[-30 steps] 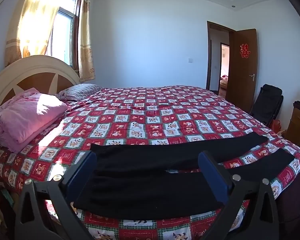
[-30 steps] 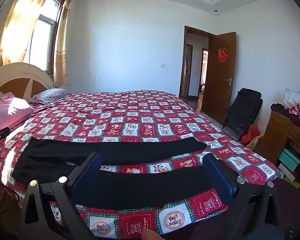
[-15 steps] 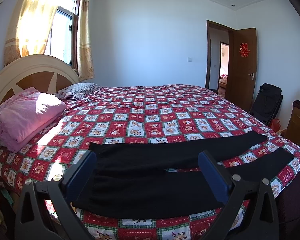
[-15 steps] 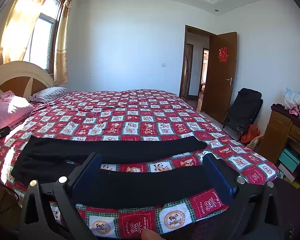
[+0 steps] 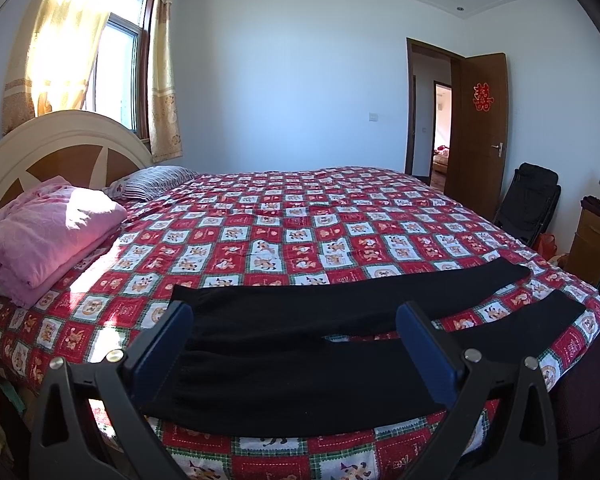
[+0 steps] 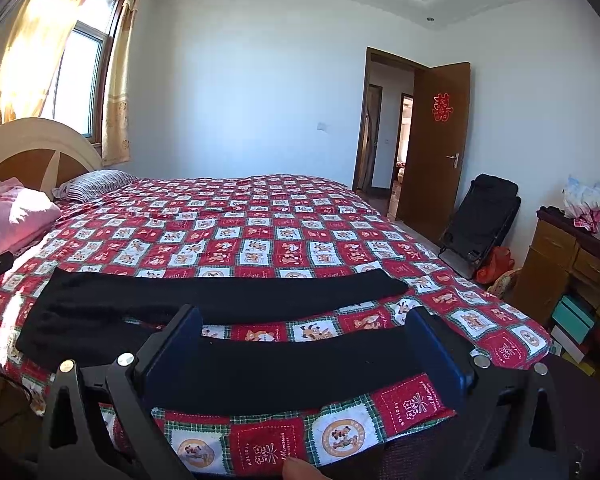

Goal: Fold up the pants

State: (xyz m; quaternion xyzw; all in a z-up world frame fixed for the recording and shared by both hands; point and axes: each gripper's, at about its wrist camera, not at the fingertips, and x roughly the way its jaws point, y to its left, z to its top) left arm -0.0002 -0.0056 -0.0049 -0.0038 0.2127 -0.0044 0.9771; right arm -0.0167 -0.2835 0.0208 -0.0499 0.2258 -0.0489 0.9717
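- Black pants (image 5: 300,344) lie flat along the near edge of the bed (image 5: 284,216), on the red-and-white checkered bedspread (image 6: 268,240).
- Waist end points toward the headboard (image 5: 60,148); the two legs run right toward the foot of the bed, split apart, with a strip of bedspread showing between them.
- Far leg (image 6: 260,296) and near leg (image 6: 284,368) are both laid out straight, unfolded.
- Left gripper (image 5: 296,344): jaws wide open, holding nothing, hovering in front of the waist and upper-leg section. Can't tell whether the tips touch the cloth.
- Right gripper (image 6: 304,344): jaws wide open, also empty, framing the near leg toward its cuff end.
- A fingertip (image 6: 296,470) shows at the bottom edge of the right wrist view.
- Folded pink blanket (image 5: 40,236) sits by the headboard, with a striped pillow (image 5: 156,180) behind it, both well apart from the pants.
- The brown door (image 6: 440,148) stands open, with a black folding chair (image 6: 480,220) beside it.
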